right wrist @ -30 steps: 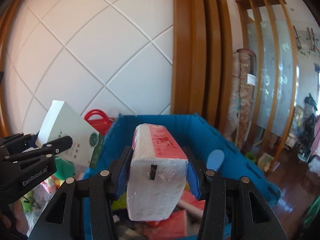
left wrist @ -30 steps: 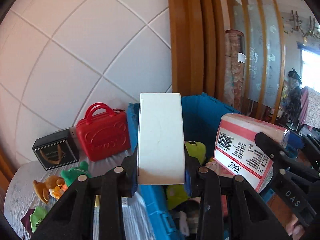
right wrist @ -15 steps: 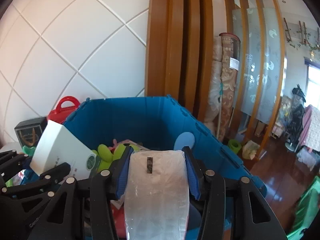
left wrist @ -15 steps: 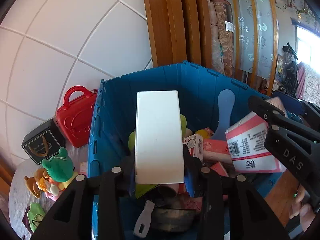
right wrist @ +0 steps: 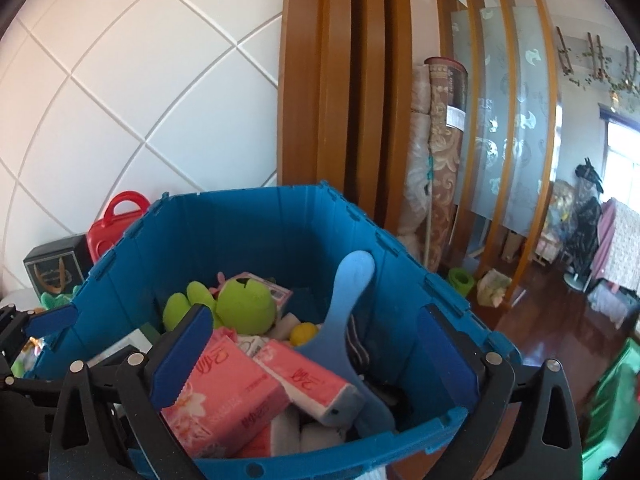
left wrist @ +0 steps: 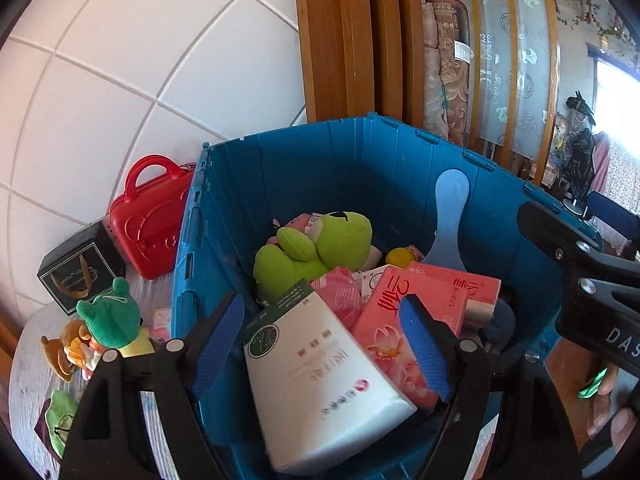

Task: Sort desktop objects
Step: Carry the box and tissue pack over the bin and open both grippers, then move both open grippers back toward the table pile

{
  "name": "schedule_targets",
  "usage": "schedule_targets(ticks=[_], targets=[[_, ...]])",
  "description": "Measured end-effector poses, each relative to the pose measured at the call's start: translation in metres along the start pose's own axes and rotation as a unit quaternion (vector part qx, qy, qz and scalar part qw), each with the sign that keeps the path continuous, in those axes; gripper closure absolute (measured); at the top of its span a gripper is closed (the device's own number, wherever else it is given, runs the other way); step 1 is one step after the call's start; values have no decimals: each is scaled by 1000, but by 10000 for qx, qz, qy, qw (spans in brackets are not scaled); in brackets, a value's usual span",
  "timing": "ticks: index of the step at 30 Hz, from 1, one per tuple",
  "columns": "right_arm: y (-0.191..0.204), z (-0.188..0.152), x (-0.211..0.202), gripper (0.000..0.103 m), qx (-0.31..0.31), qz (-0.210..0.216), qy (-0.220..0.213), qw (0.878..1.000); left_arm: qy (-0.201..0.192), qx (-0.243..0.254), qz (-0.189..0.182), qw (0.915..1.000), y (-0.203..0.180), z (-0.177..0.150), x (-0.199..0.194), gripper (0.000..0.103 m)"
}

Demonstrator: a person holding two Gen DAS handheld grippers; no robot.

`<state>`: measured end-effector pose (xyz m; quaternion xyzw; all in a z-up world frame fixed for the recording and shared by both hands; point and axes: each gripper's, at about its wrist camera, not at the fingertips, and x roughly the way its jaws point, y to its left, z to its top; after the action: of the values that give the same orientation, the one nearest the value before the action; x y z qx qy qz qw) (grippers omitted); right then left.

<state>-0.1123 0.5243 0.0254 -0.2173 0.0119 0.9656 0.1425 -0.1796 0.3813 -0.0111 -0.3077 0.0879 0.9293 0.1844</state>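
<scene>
Table (left wrist: pixel 24 392) bears bin (left wrist: pixel 192 264), red case (left wrist: pixel 148 220), plush toys (left wrist: pixel 108 316).

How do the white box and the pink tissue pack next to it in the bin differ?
The white box is plain white with a dark green end; the pink tissue pack is pink with flowers and red characters. The box looks rigid, the pack soft-wrapped. The box appears larger. Both lie tilted in the blue bin, released.

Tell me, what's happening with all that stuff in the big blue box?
Someone with a gripper in each hand is tidying things into the blue plastic crate. Both the left gripper and the right gripper are open over it. A white tissue box and a pink tissue pack lie inside, near a green plush frog. A red toy suitcase waits outside.
</scene>
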Motion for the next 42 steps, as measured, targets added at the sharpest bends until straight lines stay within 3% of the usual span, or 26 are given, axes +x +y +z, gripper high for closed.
schedule_targets(ticks=[10,18,28,42], targets=[[-2,-5,-26,0,151,125,89,9998,-247,-141,-78,9996,14,-9,-36,21],[34,-8,-37,0,-53,564,160,9983,-349,-409,283,9982,54,-21,-59,21],[131,1,-55,0,-563,1476,-137,9873,-274,-1125,1059,9876,154,-53,-80,21],[310,-14,-48,0,-1301,2569,123,9576,295,-2017,2021,9579,327,-139,-108,21]])
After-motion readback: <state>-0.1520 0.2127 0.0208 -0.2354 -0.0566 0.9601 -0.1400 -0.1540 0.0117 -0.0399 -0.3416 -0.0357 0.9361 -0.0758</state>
